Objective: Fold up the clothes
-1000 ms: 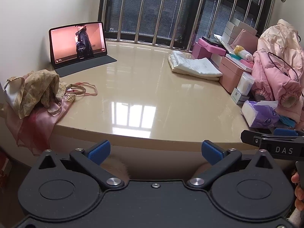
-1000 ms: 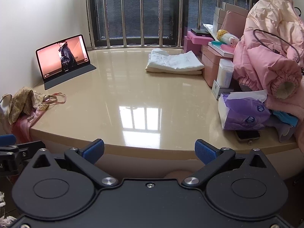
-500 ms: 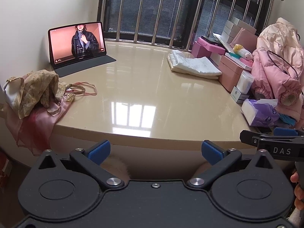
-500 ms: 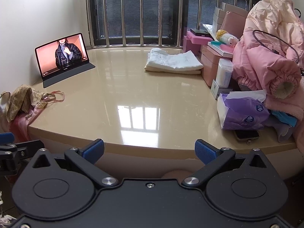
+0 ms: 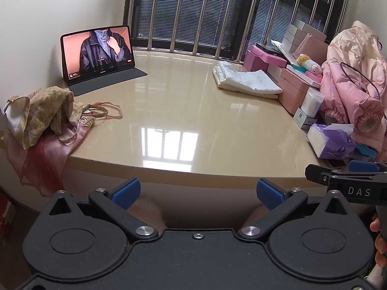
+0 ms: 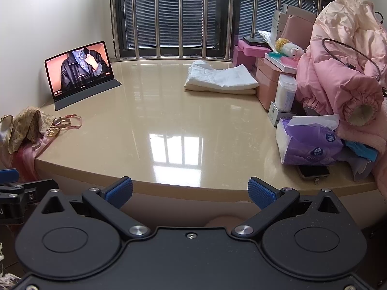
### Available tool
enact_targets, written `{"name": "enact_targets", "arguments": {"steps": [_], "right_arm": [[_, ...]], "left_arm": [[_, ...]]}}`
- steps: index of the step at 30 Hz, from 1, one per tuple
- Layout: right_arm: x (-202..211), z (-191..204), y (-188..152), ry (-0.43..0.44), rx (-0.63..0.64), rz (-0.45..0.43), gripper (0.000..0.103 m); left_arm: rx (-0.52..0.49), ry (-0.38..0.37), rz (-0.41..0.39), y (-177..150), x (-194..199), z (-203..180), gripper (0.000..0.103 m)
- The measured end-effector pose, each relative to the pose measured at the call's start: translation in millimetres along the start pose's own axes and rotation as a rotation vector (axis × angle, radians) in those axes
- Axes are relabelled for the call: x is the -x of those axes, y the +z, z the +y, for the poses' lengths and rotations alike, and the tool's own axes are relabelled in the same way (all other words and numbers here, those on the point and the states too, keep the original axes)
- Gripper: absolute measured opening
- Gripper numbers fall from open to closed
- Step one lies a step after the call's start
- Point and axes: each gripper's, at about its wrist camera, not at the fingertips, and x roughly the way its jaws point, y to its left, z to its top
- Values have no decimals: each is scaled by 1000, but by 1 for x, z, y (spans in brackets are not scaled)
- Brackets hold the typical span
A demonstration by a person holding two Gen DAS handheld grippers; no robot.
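Holding both grippers wide apart and empty: left gripper (image 5: 197, 193), right gripper (image 6: 189, 192), below the tabletop's (image 6: 169, 111) near edge. Crumpled gold-and-pink garment (image 5: 43, 118) hangs over the left edge; folded white cloth (image 6: 219, 79) far right. Only the tablet (image 6: 79, 71) video has changed. Garment's lower part is hidden.

The phone (image 6: 313, 172) lies half under the tissue pack (image 6: 310, 145). The tablet (image 5: 96, 50) text is unreadably small. The pink garment (image 5: 43, 149) hangs over the table (image 5: 193, 125) edge.

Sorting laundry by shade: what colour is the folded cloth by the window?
White folded cloth; right wrist view.
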Motion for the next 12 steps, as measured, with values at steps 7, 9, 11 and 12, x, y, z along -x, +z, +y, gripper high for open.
{"name": "enact_targets", "arguments": {"steps": [7,9,11,12], "right_arm": [[-1,-1,-2,5,3,5,103],[-3,-1,-1,3,2,8,103],[-3,1,-1,1,-1,9,103],[-3,1,-1,2,-1,9,103]], "left_arm": [[-2,2,6,-1,-2,-1,103],[-1,-1,9,-2,-3,-1,103],[-6,1,9,-2,-3,-2,103],[-8,2,9,-2,-3,-2,103]]}}
